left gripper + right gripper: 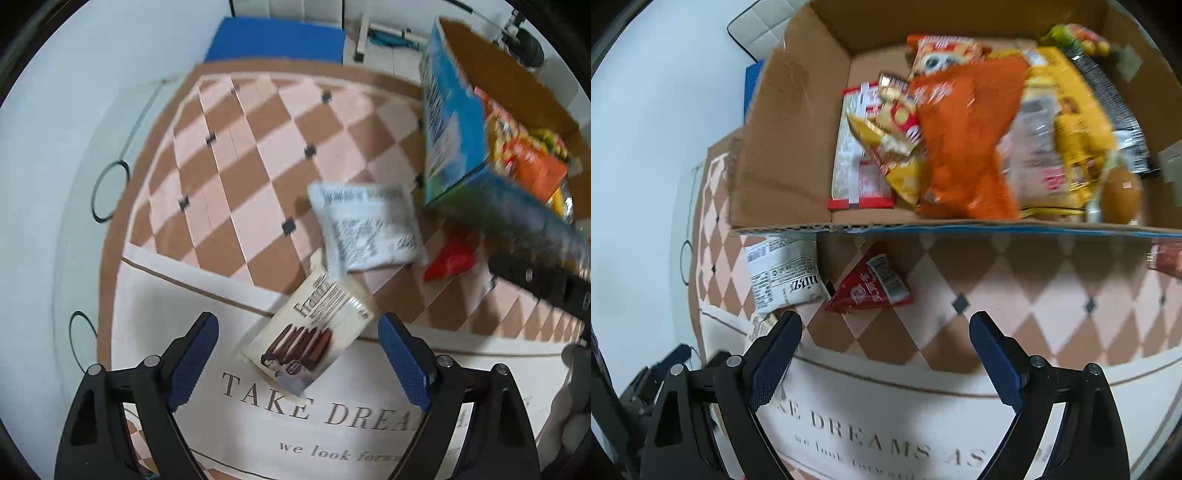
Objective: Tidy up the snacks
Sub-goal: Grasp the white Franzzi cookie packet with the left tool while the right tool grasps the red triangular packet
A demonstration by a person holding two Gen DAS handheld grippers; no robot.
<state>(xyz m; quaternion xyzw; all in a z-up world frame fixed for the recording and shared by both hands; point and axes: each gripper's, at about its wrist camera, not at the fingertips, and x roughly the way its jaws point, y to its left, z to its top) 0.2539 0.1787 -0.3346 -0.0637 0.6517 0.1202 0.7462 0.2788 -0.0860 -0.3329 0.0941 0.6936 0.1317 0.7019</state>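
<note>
Cardboard is what we meet first: an open box, brown inside and printed blue on its outer walls, sits on a mat of pink and brown diamonds. Inside it we see a heap of snacks: an orange bag in the middle, a yellow bag to its right, a red-and-gold packet to its left, and a flat red-edged packet against the left side of the box floor. Further wrappers lie toward the back, too blurred for us to name.

Three snacks lie outside the box on the mat. A white packet with dense black print lies just beside the box's near corner; in the right wrist view it runs partly under the box's front edge. A small red packet lies right of it, near the box front. A cream packet showing brown sticks lies closest to us, tilted, its upper end touching or tucked under the white one, its lower end over the mat's pale lettered border.

Our left gripper has its blue-padded fingers spread wide, holding nothing, with the cream packet between them and apart from both pads. Our right gripper is likewise spread and empty, facing the box front, the red packet just beyond its fingertips.
</note>
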